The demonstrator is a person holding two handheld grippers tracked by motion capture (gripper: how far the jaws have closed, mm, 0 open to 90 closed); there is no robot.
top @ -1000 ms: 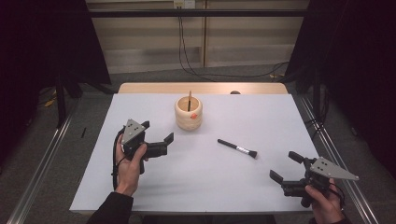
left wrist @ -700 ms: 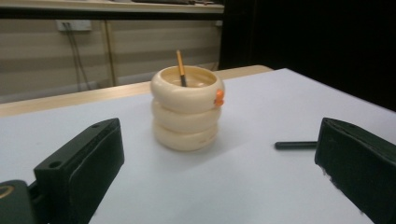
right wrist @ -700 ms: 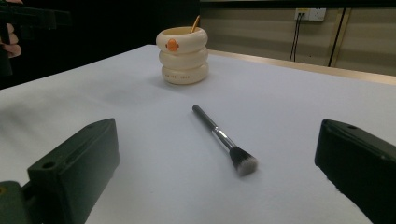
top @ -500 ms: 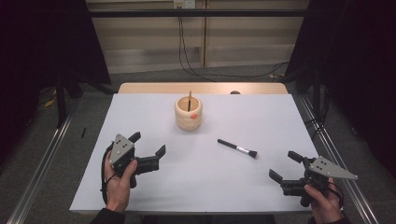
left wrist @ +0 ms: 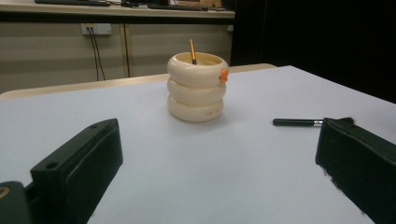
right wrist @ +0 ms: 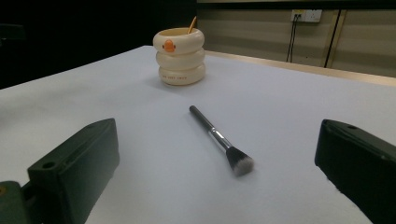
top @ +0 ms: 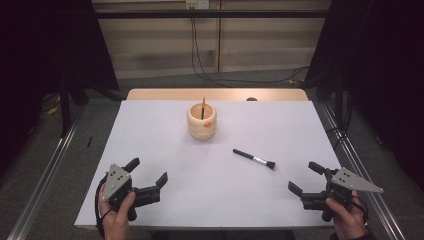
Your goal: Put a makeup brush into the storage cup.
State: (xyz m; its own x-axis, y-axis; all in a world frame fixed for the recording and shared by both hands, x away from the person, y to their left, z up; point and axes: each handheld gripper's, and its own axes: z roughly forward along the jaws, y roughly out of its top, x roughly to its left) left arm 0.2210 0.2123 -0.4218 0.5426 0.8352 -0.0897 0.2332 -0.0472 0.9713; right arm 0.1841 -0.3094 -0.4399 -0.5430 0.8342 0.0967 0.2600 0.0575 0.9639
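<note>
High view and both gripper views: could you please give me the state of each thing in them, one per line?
Left gripper: open, holds nothing, over the table's near left.
Right gripper: open, holds nothing, over the table's near right.
Makeup brush: lying flat on the table, bristles towards the right gripper.
Cream ringed holder: upright, a thin stick standing in it.

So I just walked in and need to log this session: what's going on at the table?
A person holds a two-jaw gripper in each hand near the table's front edge. The left gripper and right gripper both have their jaws open and hold nothing. A makeup brush lies flat in front of the right gripper, bristles towards it. Farther back stands a cream ringed holder with a thin stick in it.
</note>
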